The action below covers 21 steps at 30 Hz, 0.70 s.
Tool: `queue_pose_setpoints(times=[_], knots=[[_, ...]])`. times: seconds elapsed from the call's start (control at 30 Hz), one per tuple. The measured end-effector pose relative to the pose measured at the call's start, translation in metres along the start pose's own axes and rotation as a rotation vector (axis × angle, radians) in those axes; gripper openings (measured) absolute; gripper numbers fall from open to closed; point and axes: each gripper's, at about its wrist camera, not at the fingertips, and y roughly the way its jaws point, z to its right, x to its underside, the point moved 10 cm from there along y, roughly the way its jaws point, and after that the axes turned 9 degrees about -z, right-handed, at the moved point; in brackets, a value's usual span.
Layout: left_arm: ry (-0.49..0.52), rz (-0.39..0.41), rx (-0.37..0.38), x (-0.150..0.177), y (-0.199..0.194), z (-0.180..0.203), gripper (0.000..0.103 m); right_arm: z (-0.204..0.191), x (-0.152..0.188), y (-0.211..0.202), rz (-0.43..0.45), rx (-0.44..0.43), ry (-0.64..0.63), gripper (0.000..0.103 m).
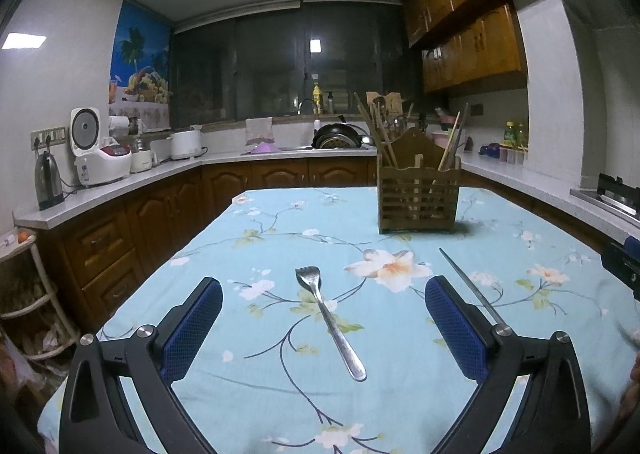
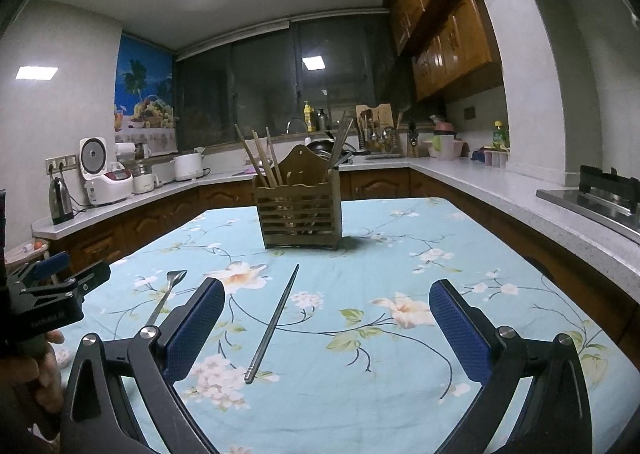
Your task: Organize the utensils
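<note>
A metal fork point(image 1: 330, 324) lies on the floral tablecloth point(image 1: 280, 221), tines away from me, between the open fingers of my left gripper point(image 1: 323, 296). A metal chopstick point(image 1: 472, 286) lies to its right, partly behind the right finger. In the right wrist view the chopstick point(image 2: 274, 320) lies between the open fingers of my right gripper point(image 2: 326, 296), nearer the left one; the fork point(image 2: 166, 292) is at the left. A wooden utensil holder point(image 1: 418, 195) point(image 2: 298, 211) with chopsticks stands further back. Both grippers are empty.
My left gripper point(image 2: 48, 286) shows at the left edge of the right wrist view. Kitchen counters surround the table, with a rice cooker point(image 1: 86, 151), a kettle point(image 1: 48, 181), a sink with a pan point(image 1: 340, 135), and a stove point(image 2: 600, 193) at the right.
</note>
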Motion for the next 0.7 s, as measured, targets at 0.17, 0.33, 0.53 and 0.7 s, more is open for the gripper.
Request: queue_pose_setpoints(times=[0.17,0.33,0.53,0.7], knots=[[0.002,0.004,-0.002,-0.0012,-0.0016,-0.0001,0.102,-0.0019,-0.0014,0.0004,0.003,-0.004,-0.005,0.103],[0.009,0.009,-0.008,-0.0001,-0.0011,-0.001,0.102,-0.0025,-0.002,0.0002,0.007,-0.003,-0.004,0.103],[0.009,0.01,-0.008,0.0006,-0.0007,-0.0013,0.102,-0.0031,-0.0024,0.0007,0.007,-0.005,-0.004,0.103],[0.013,0.011,-0.009,0.0007,-0.0003,-0.0009,0.102,-0.0033,-0.0021,0.0009,0.006,-0.006,-0.004,0.103]])
